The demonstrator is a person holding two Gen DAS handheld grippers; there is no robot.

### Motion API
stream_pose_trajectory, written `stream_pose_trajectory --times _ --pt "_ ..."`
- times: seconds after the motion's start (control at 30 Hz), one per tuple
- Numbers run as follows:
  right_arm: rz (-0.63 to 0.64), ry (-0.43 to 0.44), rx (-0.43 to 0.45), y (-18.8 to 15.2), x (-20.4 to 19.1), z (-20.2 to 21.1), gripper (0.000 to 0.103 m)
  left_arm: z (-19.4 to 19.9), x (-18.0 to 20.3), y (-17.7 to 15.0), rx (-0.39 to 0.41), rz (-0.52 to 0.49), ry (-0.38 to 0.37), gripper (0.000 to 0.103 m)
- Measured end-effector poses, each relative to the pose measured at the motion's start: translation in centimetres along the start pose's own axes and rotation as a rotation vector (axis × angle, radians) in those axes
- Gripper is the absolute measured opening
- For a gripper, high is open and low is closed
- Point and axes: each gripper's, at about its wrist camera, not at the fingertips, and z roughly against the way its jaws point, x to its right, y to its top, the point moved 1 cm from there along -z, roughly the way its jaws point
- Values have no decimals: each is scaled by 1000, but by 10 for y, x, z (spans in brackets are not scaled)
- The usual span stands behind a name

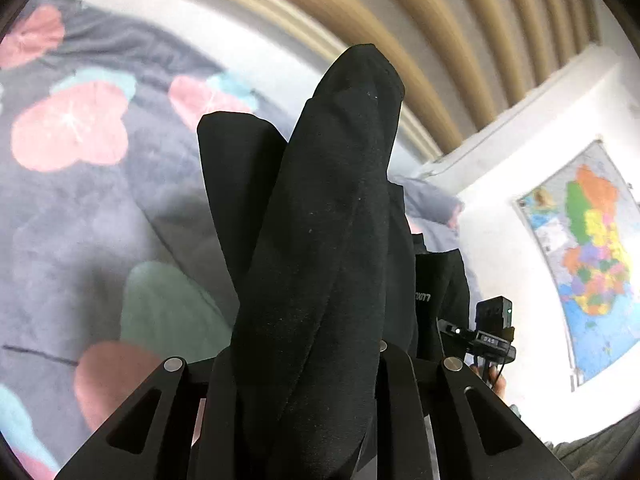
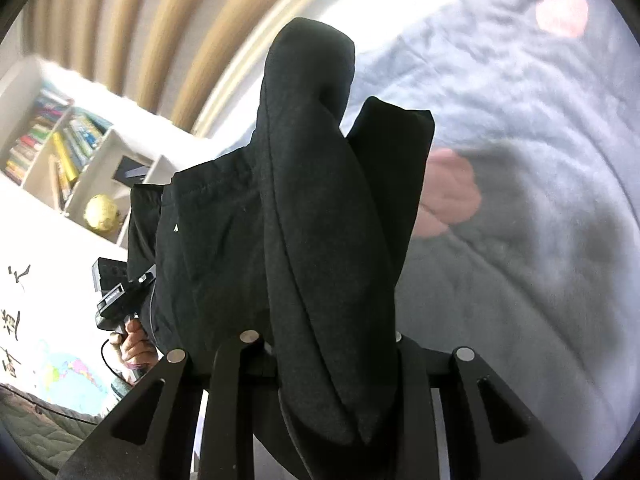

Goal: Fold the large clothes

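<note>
Soft grey fleece blanket [image 1: 80,216] with pink and mint flower patches covers the bed below, rumpled and blurred, with a striped tan headboard [image 1: 460,40] at its far edge. Both grippers hold a black, heavy-knit garment [image 1: 320,220] up off the bed. The left gripper [image 1: 298,364] is clamped on a thick rolled fold that hides its fingertips; the right gripper [image 2: 320,352] is pinched on another bunched fold. A coloured wall map [image 1: 588,256] hangs right; a white bookshelf [image 2: 60,140] stands left.
</note>
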Motion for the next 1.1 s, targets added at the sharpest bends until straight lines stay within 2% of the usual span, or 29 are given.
stream_pose_trajectory --times 0.13,0.27,0.4,0.57,0.6,0.67,0.73,0.77,0.8,0.83,0.9,0.97,1.03,1.1 --pt "33 -37 -14 -35 -41 35 29 54 15 -26 10 -20 4 21" --pt "23 -95 -74 -82 -50 52 29 81 6 -59 -17 15 24 22" --pt "-29 -174 -152 -131 -35 43 30 78 -15 -106 -85 84 70 22" --pt "-87 -299 -256 -189 -6 12 31 55 -68 -169 -199 228 124 23" --pt "-100 -324 -254 -196 3 8 33 48 -83 -182 -222 266 147 24" --pt "-174 -344 -216 -204 25 12 40 43 -117 -201 -208 354 188 30" --pt "-312 -304 -174 -207 48 25 44 42 -145 -212 -197 464 170 37" --pt "-345 -296 -160 -209 54 32 45 42 -162 -218 -193 564 129 38" --pt "-378 -284 -148 -209 60 39 45 43 -169 -219 -188 603 97 38" --pt "-394 -277 -146 -211 65 45 45 45 -170 -219 -188 610 88 41" --pt "-407 -292 -137 -212 69 58 49 51 -168 -213 -199 576 134 44" --pt "-401 -335 -112 -212 70 78 59 60 -163 -206 -212 537 158 44" --pt "-413 -365 -82 -212 72 97 59 74 -160 -201 -214 513 176 45" --pt "-409 -405 -54 -211 68 117 59 87 -154 -196 -213 475 233 48"
